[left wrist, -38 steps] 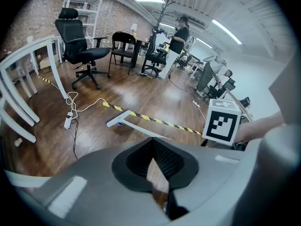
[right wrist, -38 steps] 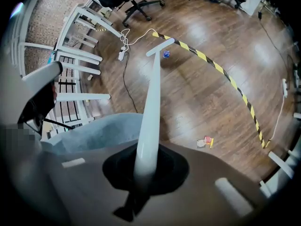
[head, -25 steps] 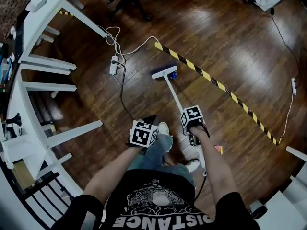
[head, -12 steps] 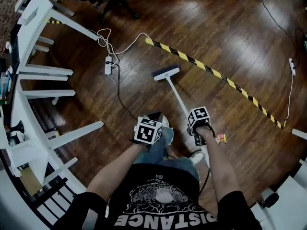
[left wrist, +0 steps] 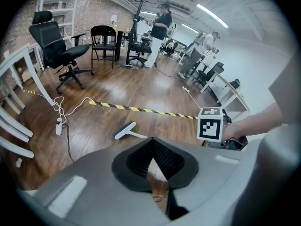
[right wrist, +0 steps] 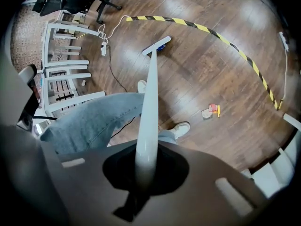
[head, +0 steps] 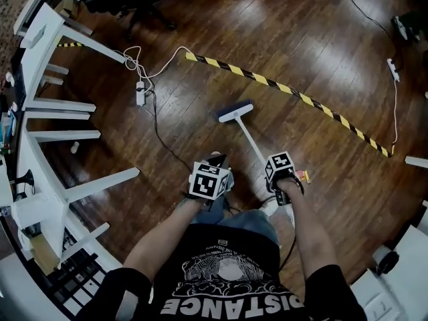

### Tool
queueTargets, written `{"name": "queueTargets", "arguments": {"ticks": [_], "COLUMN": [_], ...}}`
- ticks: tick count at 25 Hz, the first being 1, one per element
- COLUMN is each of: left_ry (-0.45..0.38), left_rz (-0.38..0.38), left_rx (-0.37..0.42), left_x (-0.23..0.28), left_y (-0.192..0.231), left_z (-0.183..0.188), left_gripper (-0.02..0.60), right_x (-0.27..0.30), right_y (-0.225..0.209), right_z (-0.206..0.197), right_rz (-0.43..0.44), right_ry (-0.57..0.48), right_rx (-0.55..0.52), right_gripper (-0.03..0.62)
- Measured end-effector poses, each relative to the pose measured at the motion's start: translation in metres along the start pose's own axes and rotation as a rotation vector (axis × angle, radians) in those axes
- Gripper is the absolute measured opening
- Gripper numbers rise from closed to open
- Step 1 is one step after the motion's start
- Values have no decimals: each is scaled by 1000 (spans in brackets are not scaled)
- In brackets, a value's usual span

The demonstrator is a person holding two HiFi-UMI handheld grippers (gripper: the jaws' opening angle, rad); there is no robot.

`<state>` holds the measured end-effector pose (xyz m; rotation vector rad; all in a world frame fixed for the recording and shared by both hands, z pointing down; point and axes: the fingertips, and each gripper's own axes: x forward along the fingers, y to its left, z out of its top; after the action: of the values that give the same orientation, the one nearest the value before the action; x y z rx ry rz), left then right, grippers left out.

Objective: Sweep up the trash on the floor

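1. The right gripper has its jaws pinched on the white handle, which runs straight out between them.
2. The handle slants toward the striped tape. It ends in the broom head, which rests on the wood floor on the person's side of the tape. The head is near the tape's middle and apart from it.
3. The trash is a few small red, yellow and pale scraps. It lies on the person's side of the tape, well apart from it and toward its right end. In the head view it sits just beside the right gripper, clear of the broom head.
4. The left gripper has its jaw tips pressed together with nothing between them. Only floor shows through the narrow wedge behind the tips. It is held on the person's side of the tape.
5. A power strip with a white cable lies just off the tape's left end.
6. White table legs stand beyond that same left end.
7. A black chair stands on the far side of the tape.
8. A pale shoe is planted on the floor on the near side of the tape, between the tape and the right gripper.
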<state>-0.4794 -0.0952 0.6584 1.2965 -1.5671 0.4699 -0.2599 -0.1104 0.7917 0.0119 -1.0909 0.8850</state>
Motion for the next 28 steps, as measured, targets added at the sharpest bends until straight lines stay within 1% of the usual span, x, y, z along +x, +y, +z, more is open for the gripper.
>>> {"name": "queueTargets", "arguments": {"ticks": [8,14,21,24,28], "left_ry": [7,21,36,41,44], "left_rz": [-10,-49,-107,-128,-145], "left_rx": [36,89,144,165,185], "left_x": [-8,-3,18,27,31], "left_y": [-64,-119,-188,-217,-249], "left_z": [-27,-44,-58,-64,-73], "left_gripper": [5,5,5,5,5], "right_x": [6,11,26,33,36], "right_y": [-51,-84,-128,-156,-181], "right_z": [-80,-142,-211,-240,-281], "right_rz": [-30,-40,-5,-22,-32], "right_ry": [8,17,21,18,25], "right_rx": [21,53,103,114,140], "right_gripper": [0,0,0,0,0]}}
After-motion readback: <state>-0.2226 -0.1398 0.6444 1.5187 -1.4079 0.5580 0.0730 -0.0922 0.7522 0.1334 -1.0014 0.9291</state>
